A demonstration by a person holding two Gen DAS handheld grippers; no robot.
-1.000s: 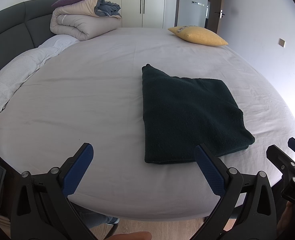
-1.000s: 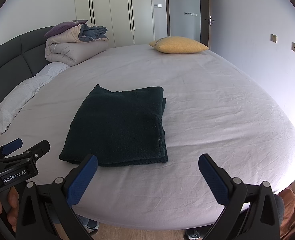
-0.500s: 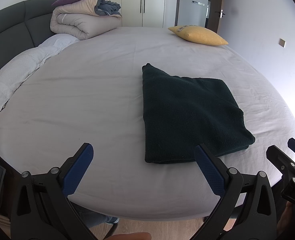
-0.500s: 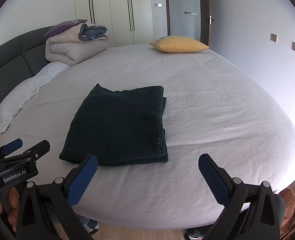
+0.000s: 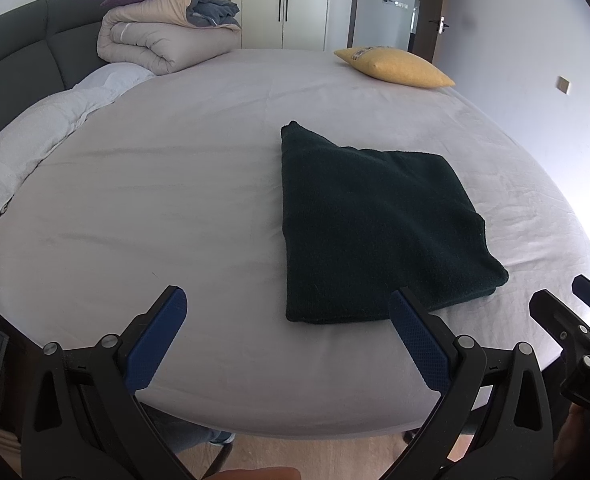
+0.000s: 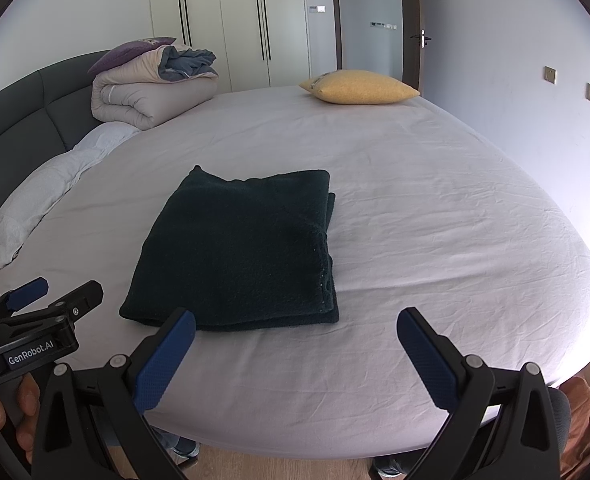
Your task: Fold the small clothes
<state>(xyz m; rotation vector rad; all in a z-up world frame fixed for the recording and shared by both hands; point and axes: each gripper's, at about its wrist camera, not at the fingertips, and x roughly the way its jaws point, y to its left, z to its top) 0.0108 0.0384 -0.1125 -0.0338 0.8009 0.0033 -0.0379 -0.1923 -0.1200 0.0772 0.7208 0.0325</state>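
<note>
A dark green garment [image 5: 375, 220] lies folded into a flat rectangle on the white bed sheet [image 5: 175, 200]; it also shows in the right wrist view [image 6: 243, 252]. My left gripper [image 5: 287, 316] is open and empty, held over the bed's near edge, short of the garment and to its left. My right gripper [image 6: 295, 332] is open and empty, held over the near edge just in front of the garment. Each gripper shows at the edge of the other's view: the right one [image 5: 575, 312], the left one [image 6: 51, 296].
A rolled duvet with a purple cushion [image 5: 167, 36] and a white pillow [image 5: 35, 152] lie at the left by the dark headboard [image 5: 23, 60]. A yellow cushion [image 5: 395, 66] lies at the far side. Wardrobes [image 6: 235, 24] and a door [image 6: 375, 20] stand behind.
</note>
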